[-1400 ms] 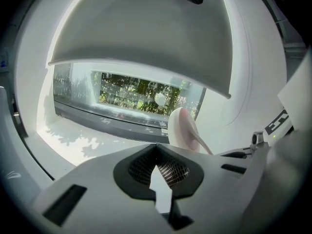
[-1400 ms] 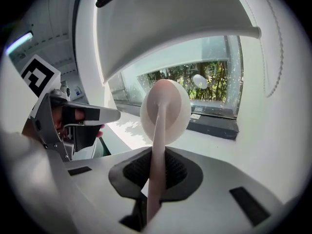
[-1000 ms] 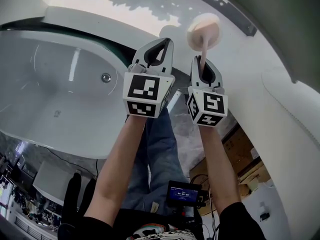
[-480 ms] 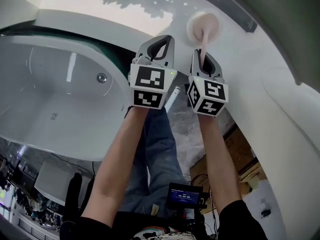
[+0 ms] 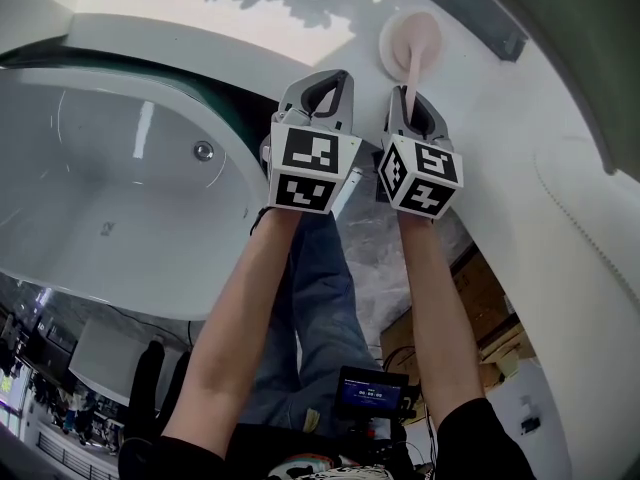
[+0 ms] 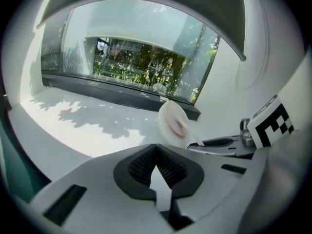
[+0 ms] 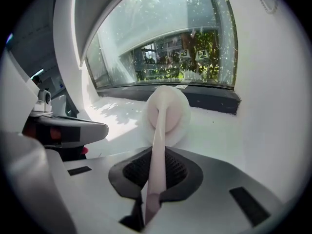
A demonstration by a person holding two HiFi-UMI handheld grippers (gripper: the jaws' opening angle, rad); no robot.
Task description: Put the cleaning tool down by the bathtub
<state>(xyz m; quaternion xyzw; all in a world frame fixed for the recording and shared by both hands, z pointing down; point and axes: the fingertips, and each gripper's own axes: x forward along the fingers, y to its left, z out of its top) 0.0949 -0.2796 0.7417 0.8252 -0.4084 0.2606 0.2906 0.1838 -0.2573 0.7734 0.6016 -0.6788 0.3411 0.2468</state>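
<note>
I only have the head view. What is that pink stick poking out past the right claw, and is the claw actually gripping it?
Observer: Yes. The right gripper view shows the right gripper clamped on the pink handle of the cleaning brush.
Visitor: And the left claw?
Observer: The left gripper has its jaws together with nothing between them.
Visitor: What lies ahead of them?
Observer: The white ledge ends at a big window with greenery outside.

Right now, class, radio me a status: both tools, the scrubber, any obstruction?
Left tool shut, empty. Right tool shut on pink scrubber by its handle, head toward white ledge beside bathtub. No obstruction seen.
</note>
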